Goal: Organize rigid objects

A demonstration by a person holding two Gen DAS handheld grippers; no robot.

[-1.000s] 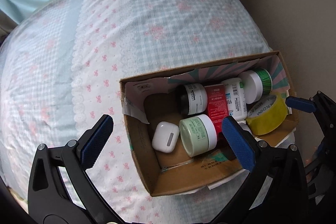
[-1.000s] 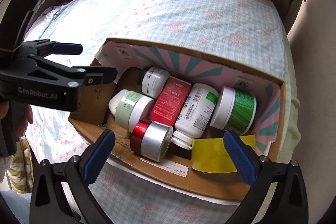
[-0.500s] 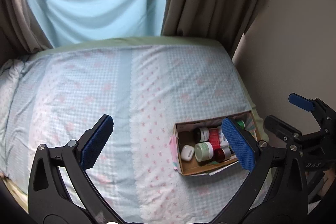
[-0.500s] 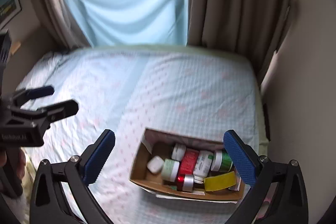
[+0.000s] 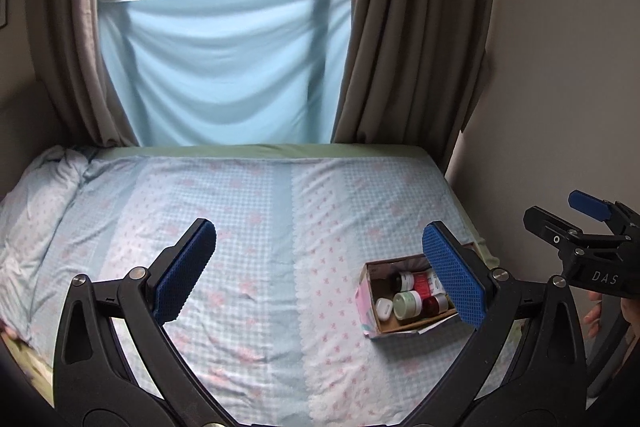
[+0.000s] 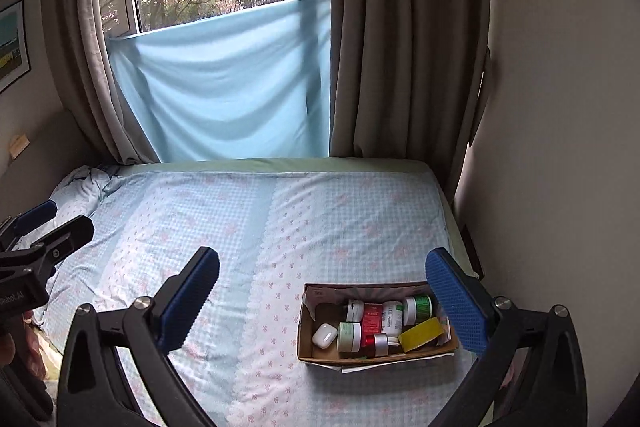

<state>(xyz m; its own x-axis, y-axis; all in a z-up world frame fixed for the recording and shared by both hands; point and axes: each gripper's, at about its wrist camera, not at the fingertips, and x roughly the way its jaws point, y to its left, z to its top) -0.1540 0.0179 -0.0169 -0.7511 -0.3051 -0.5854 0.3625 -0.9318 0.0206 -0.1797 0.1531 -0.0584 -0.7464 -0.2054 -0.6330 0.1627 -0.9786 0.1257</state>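
Near right edge of bed (image 6: pixel 248 227): cardboard box (image 6: pixel 320 349) with jars inside; left hand-held gripper (image 5: pixel 320 275) and right hand-held gripper (image 6: pixel 322 291) wide open, empty.

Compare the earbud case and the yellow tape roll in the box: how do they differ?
The earbud case is white; the tape roll is yellow. The case is a small rounded solid; the roll is a wider ring. The case lies at the left end of the box; the roll lies at the right end, by the front wall. Both sit inside the box, untouched by either gripper.
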